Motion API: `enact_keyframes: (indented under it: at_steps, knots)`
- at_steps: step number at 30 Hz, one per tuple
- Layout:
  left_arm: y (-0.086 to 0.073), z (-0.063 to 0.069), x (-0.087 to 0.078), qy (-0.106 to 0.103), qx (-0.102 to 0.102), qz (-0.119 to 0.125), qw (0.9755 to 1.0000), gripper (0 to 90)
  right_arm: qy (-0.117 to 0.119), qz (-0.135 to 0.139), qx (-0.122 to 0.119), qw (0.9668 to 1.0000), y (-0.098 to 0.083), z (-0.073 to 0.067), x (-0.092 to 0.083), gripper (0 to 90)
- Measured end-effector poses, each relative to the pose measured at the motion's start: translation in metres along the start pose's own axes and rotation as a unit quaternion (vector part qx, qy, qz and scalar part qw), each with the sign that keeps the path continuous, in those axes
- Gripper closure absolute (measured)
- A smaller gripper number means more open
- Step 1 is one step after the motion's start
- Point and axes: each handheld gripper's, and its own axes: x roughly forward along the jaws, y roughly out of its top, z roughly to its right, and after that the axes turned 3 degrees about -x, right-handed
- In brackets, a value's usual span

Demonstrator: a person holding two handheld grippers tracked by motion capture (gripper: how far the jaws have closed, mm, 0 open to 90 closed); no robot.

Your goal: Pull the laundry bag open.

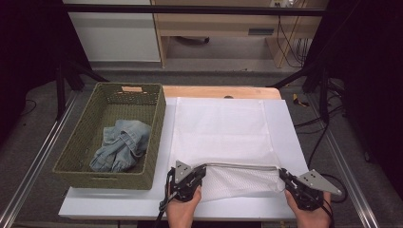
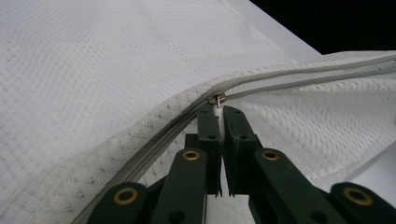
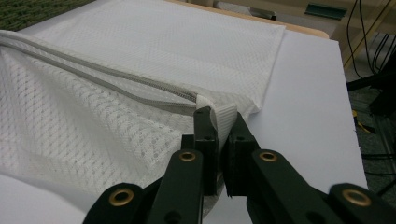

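Your left claw (image 2: 218, 112) is pressed together on the zipper pull (image 2: 216, 99) of the white mesh bag (image 1: 221, 130), which lies flat on the table (image 1: 285, 118) beside the wicker basket (image 1: 157, 137). Your right claw (image 3: 219, 122) pinches the bag's fabric tab (image 3: 224, 116). Black jaws hide most of both the pull and tab.

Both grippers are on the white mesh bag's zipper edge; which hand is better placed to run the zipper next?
Left. The left gripper is shut on the zipper pull, so it can probably slide it. The right gripper only clamps the fabric tab at the zipper's end, anchoring the mesh bag.
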Motion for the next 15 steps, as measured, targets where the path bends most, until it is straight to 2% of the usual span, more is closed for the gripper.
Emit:
enact_keyframes:
  at_steps: [9, 15]
  knots:
    - [-0.0016, -0.0015, 0.0, 0.002, -0.003, -0.002, 1.0, 86.5, 0.007, 0.0, 0.0, 1.0, -0.0004, 0.0009, -0.0001, 86.2]
    - [-0.0045, -0.0044, -0.0057, 0.0, -0.004, 0.004, 1.0, 86.5, 0.004, -0.004, -0.002, 1.0, 0.001, -0.0009, -0.0008, 86.2]
